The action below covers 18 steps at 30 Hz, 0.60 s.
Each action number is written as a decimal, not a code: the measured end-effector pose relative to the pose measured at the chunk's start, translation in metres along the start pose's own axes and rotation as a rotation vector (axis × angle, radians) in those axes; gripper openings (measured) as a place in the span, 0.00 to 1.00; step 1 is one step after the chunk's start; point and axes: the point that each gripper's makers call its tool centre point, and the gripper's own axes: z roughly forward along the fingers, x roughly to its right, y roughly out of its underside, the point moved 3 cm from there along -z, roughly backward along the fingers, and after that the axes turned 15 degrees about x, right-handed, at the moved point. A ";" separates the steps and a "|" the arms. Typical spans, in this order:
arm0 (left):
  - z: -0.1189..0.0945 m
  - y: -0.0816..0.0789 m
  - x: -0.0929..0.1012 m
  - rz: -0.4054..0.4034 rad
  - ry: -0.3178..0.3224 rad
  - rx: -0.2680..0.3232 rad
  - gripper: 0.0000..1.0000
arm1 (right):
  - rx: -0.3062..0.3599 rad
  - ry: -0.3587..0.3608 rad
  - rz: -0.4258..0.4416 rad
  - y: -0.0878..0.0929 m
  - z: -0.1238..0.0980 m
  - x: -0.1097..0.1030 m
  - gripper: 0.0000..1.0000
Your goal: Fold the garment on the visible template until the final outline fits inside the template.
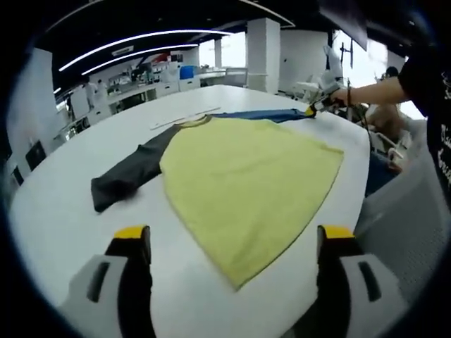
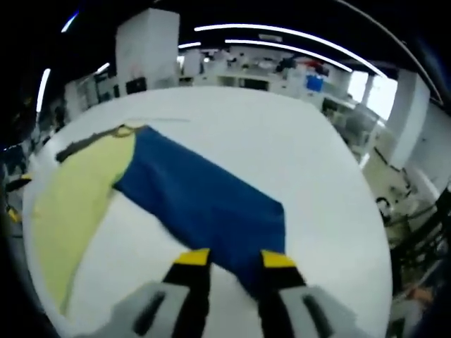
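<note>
A garment lies flat on the white table (image 1: 63, 225). It has a yellow-green body (image 1: 246, 176), a dark grey sleeve (image 1: 130, 172) stretched to the left and a blue sleeve (image 1: 271, 115) at the far side. My left gripper (image 1: 234, 236) hovers wide open above the near hem corner. My right gripper (image 1: 315, 108), held in a person's hand, sits at the end of the blue sleeve. In the right gripper view the blue sleeve (image 2: 204, 197) runs between the jaws of my right gripper (image 2: 235, 259), which stand narrowly apart over its cuff. The yellow body (image 2: 74, 197) lies to the left.
A thin pale line (image 1: 184, 118) runs on the table by the collar. A person's arm (image 1: 373, 90) reaches in from the right, next to a grey chair (image 1: 405, 211). The round table edge (image 2: 377, 211) curves close by. Office benches (image 1: 162, 84) stand behind.
</note>
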 end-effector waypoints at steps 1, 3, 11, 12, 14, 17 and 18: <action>0.000 0.000 -0.001 0.000 0.000 0.000 0.95 | -0.001 0.000 -0.001 0.000 0.001 -0.001 0.20; 0.000 -0.001 -0.001 0.000 -0.002 0.004 0.94 | -0.005 0.000 0.001 0.001 0.004 0.000 0.18; -0.001 -0.002 -0.002 -0.005 -0.011 0.003 0.93 | 0.000 -0.015 0.013 -0.011 0.003 0.003 0.10; -0.002 -0.001 -0.003 -0.008 -0.015 0.003 0.93 | -0.002 -0.010 0.013 -0.005 0.008 0.005 0.09; -0.002 0.000 -0.004 -0.009 -0.016 0.003 0.92 | -0.004 0.004 0.004 -0.004 0.008 0.010 0.01; -0.003 0.000 -0.006 -0.009 -0.018 0.006 0.92 | 0.002 0.013 0.042 -0.005 0.006 0.013 0.00; -0.003 0.000 -0.007 -0.012 -0.019 0.009 0.92 | 0.000 0.017 0.072 -0.006 0.004 0.009 0.00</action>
